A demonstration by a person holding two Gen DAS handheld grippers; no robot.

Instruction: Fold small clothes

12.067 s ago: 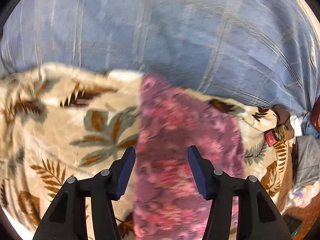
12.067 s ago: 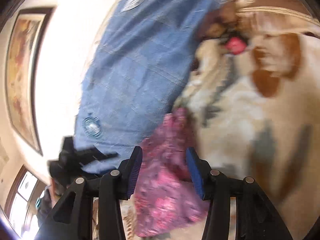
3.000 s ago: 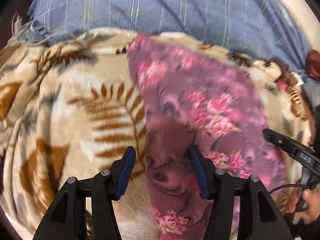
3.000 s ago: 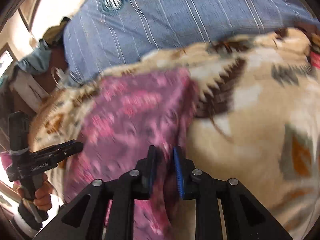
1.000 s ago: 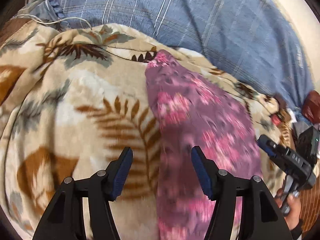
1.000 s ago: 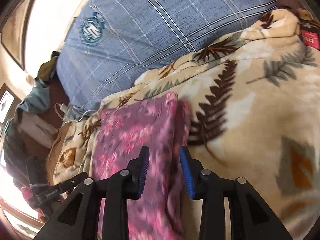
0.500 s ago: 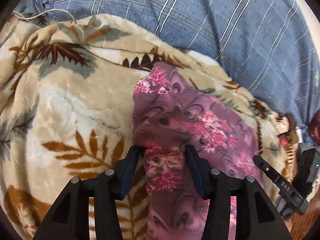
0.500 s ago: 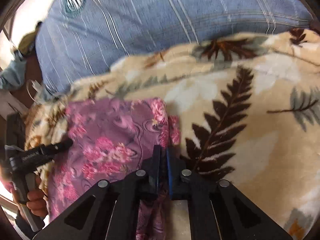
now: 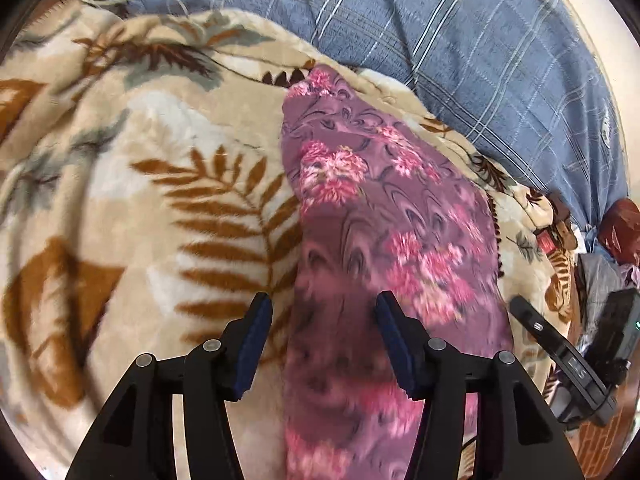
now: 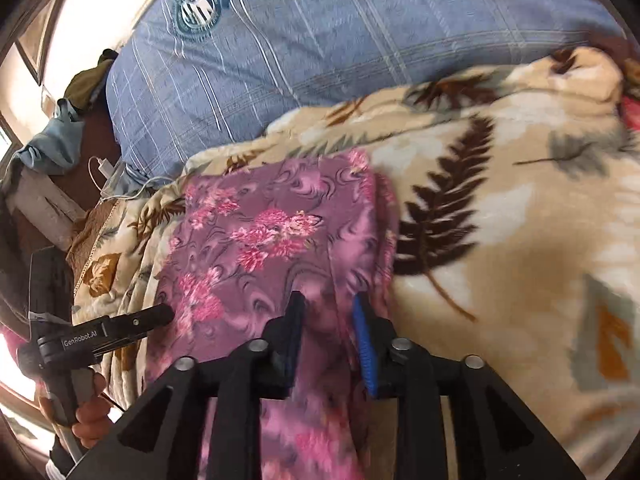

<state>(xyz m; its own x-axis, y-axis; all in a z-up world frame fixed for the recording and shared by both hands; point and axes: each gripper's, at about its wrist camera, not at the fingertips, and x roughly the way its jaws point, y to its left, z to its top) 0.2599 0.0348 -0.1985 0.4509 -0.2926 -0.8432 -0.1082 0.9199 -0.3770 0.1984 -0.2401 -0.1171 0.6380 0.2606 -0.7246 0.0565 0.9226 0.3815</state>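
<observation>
A purple garment with pink flowers (image 9: 384, 216) lies folded into a long strip on a beige leaf-print blanket (image 9: 160, 200). My left gripper (image 9: 324, 320) hovers over the strip's near left edge. Its jaws are opening, with cloth lying between them but not pinched. In the right wrist view the same garment (image 10: 260, 240) shows a doubled right edge. My right gripper (image 10: 328, 312) straddles that edge with jaws opening; the fold runs between the pads without being squeezed. A finger of the left gripper (image 10: 132, 322), held by a hand (image 10: 86, 424), rests at the garment's left side.
A blue plaid pillow (image 9: 440, 40) (image 10: 320, 40) lies behind the blanket. A white charger and cable (image 10: 104, 168) sit at the pillow's left end. Loose clothes (image 9: 604, 272) pile up at the blanket's right. The right gripper's body (image 9: 568, 364) shows at the right edge.
The right gripper, shut on the garment's right edge half a second ago, now has its jaws parted. The left jaws have widened and drawn back toward the strip's near end.
</observation>
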